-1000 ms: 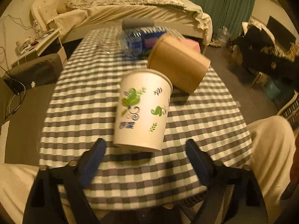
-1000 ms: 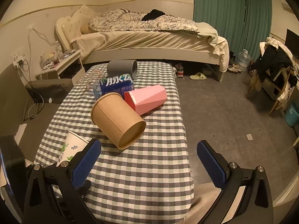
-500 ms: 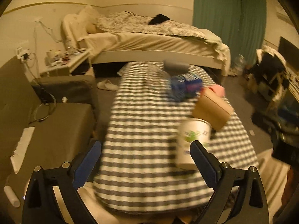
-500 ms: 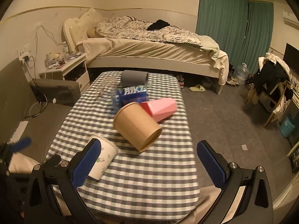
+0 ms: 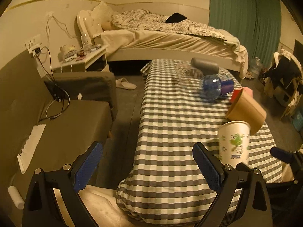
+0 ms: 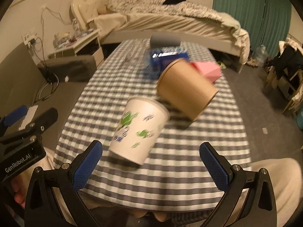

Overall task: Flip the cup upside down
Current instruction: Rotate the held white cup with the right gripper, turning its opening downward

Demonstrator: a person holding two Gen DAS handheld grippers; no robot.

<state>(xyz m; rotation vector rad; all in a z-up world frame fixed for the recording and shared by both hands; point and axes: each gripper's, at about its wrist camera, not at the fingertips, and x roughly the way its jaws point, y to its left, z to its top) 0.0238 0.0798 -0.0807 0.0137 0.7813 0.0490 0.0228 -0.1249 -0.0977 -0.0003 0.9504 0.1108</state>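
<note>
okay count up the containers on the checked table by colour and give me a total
White paper cup: 1
Brown paper cup: 1
Pink cup: 1
Grey cup: 1
Clear glass: 1
Blue-labelled water bottle: 1
Total: 6

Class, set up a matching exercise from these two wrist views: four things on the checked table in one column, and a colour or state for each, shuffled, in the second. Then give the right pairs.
Things
1. white paper cup with green leaf print
2. plain brown paper cup
3. grey cylindrical cup
4. clear plastic water bottle with blue label

States
A. lies on its side, see-through
B. stands upright, mouth up
C. farthest back, nearest the bed
D. lies on its side beside a pink box

Pairs: 1-B, 2-D, 3-C, 4-A
</note>
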